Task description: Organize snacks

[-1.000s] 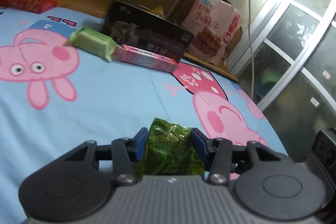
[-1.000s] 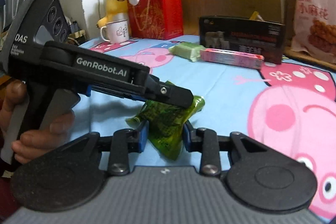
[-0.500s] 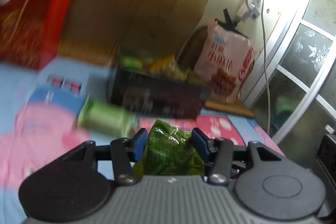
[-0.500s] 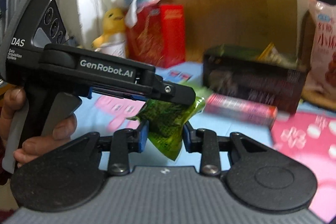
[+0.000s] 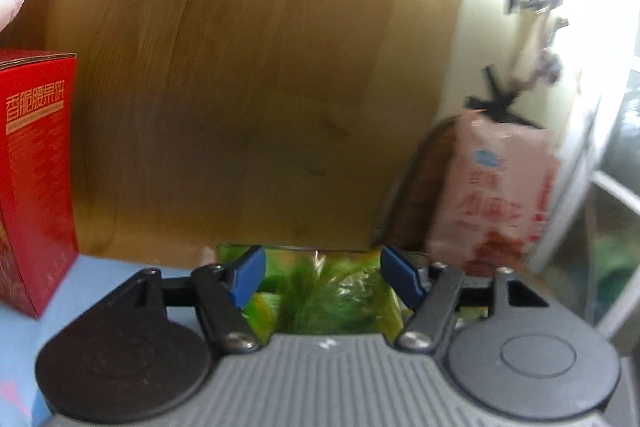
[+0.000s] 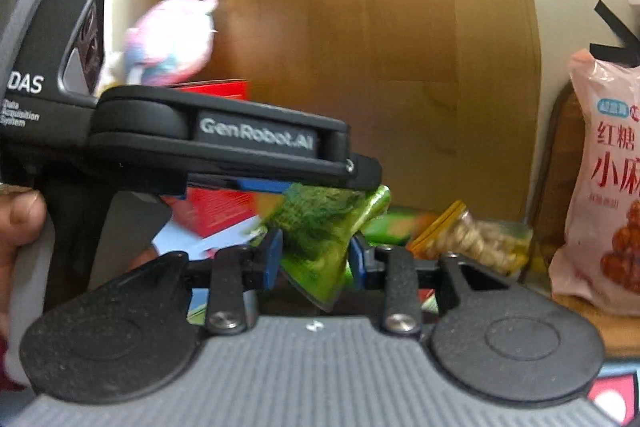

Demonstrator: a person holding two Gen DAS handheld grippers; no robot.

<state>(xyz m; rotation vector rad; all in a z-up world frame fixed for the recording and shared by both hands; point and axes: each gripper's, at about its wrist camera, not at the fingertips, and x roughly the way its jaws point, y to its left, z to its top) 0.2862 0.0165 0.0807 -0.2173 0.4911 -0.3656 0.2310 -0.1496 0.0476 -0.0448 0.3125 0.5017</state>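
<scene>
L gripper [image 5: 324,271]: jaws have just been opening and now stand wide. Green snack pkt [image 5: 332,301] is between the blue pads, blurred. My L pad [image 5: 250,273] is clear of it, with a gap showing. On the R pad side I can't tell if it's touching. So no clamp on the L.

R gripper [image 6: 316,255]: jaws have just been opening too, but both pads sit against the pkt's sides at its lower half, so that one reads as gripping.

Pkt location: off the sheet, in the air. Its top corner is tucked under the L gripper's finger and its bottom corner hangs below the R pads, tilted.

Behind and below the pkt is a yellow bag of nuts [image 6: 472,239], with more green wrappers beside it. I can't make out what holds them.

Pink snack bag [image 6: 608,187] stands upright at far R against the wall. Red box [image 5: 36,179] stands on the blue sheet [image 5: 100,267] at L, with a plush toy [image 6: 172,39] above it. Wood panel [image 5: 240,87] fills the bkgd.

Hand [image 6: 16,227] is on the L gripper's handle.
</scene>
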